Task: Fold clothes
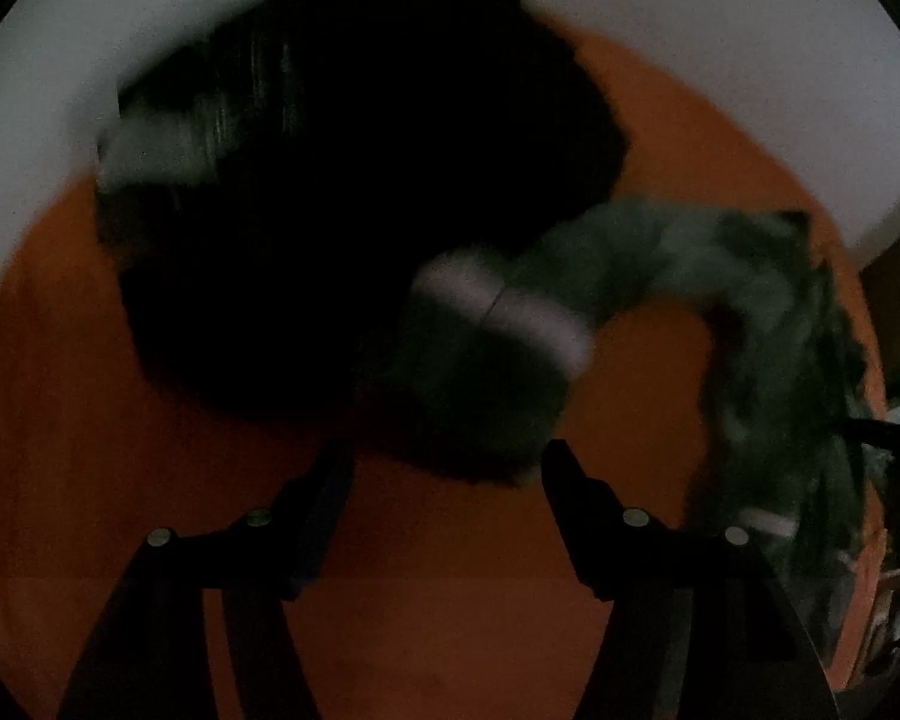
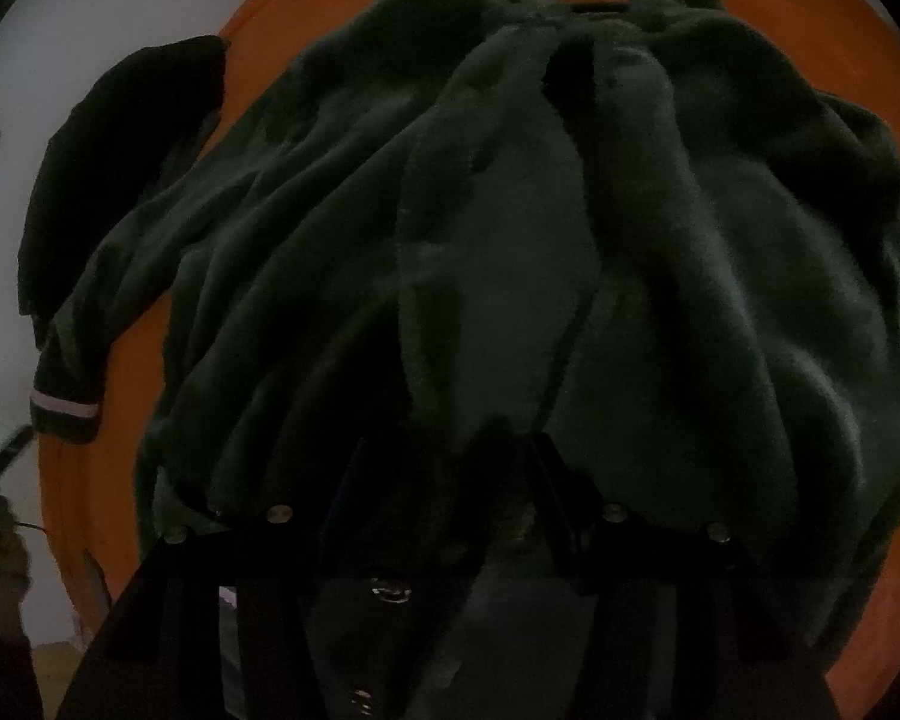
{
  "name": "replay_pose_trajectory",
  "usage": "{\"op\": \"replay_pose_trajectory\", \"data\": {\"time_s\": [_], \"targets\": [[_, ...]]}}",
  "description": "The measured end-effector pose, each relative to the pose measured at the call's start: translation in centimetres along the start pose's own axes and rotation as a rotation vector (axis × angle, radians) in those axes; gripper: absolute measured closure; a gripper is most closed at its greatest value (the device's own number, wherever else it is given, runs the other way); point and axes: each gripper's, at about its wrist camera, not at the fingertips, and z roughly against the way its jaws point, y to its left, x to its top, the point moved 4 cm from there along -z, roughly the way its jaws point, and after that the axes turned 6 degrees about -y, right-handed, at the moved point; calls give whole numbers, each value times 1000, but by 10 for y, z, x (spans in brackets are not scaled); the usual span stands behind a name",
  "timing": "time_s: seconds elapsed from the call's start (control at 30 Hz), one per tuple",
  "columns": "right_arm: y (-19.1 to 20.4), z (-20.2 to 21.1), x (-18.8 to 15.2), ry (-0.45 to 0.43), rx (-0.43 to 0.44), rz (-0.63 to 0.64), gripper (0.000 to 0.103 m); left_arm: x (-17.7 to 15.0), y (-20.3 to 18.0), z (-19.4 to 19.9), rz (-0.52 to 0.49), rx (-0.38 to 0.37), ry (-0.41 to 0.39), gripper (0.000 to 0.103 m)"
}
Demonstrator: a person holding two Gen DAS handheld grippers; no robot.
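A dark green fleece jacket (image 2: 570, 240) lies bunched on a round orange table (image 2: 84, 498). My right gripper (image 2: 450, 474) is shut on a thick fold of its near edge, and fabric fills the gap between the fingers. One sleeve ends in a white-striped cuff (image 2: 66, 405) at the left. In the left wrist view that sleeve (image 1: 630, 252) curves across the table (image 1: 450, 600), its striped cuff (image 1: 504, 306) just ahead of my left gripper (image 1: 447, 468). The left gripper stands open above the table with nothing between its fingers.
A black garment (image 1: 360, 180) lies heaped at the table's far left edge, also seen as a black garment (image 2: 132, 150) beside the jacket. Pale floor (image 1: 90, 30) surrounds the table. The light is dim and the left wrist view is blurred.
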Motion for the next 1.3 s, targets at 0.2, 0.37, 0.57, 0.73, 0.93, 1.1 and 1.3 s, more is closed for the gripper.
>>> {"op": "replay_pose_trajectory", "data": {"time_s": [0.2,0.37,0.57,0.73,0.93,1.1,1.3], "targets": [[11,-2,-10,20,9,27,50,-27,-7,-1,151,-128,-67,37],[8,-6,-20,48,-5,24,50,3,-28,5,0,24,-177,40],[5,1,-23,43,-1,20,50,101,-31,68,82,28,-251,97],[-2,1,-25,40,-15,-2,50,242,22,116,434,-134,-199,94],[-2,-7,-22,52,-15,-34,50,306,77,42,603,-121,25,94],[8,-9,-17,46,11,-43,50,302,81,-11,579,-144,124,94],[12,-10,-17,51,-9,15,50,286,99,25,764,-293,169,90]]}}
